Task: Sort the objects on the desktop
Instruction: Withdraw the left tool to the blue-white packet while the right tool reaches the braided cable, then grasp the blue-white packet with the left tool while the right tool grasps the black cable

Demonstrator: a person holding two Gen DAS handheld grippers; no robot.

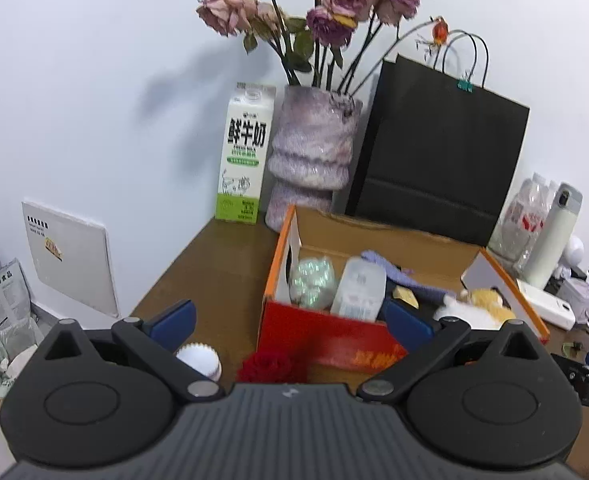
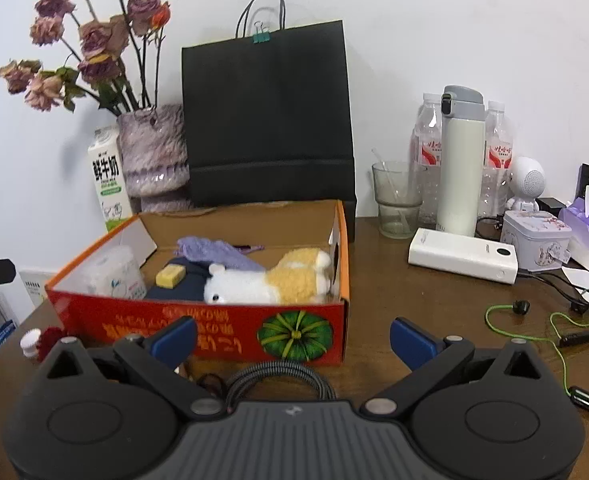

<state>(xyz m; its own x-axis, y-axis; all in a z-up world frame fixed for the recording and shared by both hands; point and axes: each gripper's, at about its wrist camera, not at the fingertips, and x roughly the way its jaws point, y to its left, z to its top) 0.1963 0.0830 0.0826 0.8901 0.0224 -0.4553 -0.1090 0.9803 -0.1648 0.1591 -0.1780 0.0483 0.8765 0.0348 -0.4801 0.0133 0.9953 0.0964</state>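
Observation:
An open red and orange cardboard box (image 2: 230, 322) (image 1: 326, 336) stands on the brown desk. It holds a plush dog (image 2: 270, 278) (image 1: 478, 304), a purple cloth (image 2: 214, 254), a yellow block (image 2: 170, 276), a dark item and wrapped packs (image 2: 112, 274) (image 1: 312, 282). My left gripper (image 1: 292, 326) is open and empty, just before the box's left front. A red fuzzy flower (image 1: 272, 366) and a small white cap (image 1: 198, 358) lie under it. My right gripper (image 2: 294, 340) is open and empty before the box's front wall, above a coiled grey cable (image 2: 278, 376).
Behind the box stand a milk carton (image 1: 242, 156), a vase of dried roses (image 1: 314, 152) and a black paper bag (image 2: 268, 116). To the right are a glass (image 2: 398, 200), a white flask (image 2: 460, 160), water bottles, a white power bank (image 2: 462, 256), a tin, tissues and green earphones (image 2: 534, 320).

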